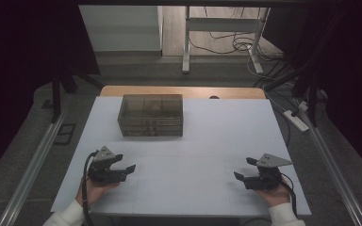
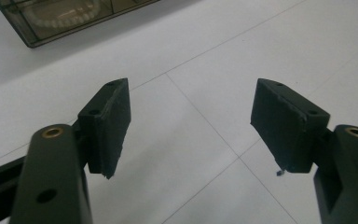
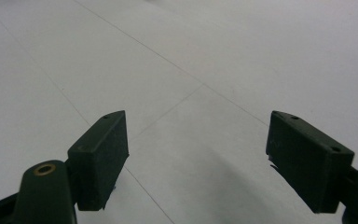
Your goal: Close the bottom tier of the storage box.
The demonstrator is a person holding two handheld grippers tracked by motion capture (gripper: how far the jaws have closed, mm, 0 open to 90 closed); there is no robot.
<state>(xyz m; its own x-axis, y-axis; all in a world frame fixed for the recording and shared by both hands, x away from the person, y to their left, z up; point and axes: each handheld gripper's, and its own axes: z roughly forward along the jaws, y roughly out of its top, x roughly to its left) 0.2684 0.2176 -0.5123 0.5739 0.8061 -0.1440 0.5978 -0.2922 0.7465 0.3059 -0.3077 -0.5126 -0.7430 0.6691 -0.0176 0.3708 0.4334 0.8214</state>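
Observation:
A smoky see-through box (image 1: 151, 115) with small drawers stands at the back left of the white table (image 1: 207, 136). In the left gripper view its corner (image 2: 60, 21) shows something pale and beaded inside. My left gripper (image 1: 125, 162) rests at the front left in a hand, open, with nothing between its jaws (image 2: 191, 126). At the front right my right gripper (image 1: 244, 168) is held open too, over bare table (image 3: 196, 158). Both point toward the table's middle.
A wooden strip (image 1: 184, 92) edges the table's far side. Metal rails (image 1: 33, 160) run along both sides on the floor. A desk frame with cables (image 1: 226, 42) and a power strip (image 1: 296, 120) lie beyond the table.

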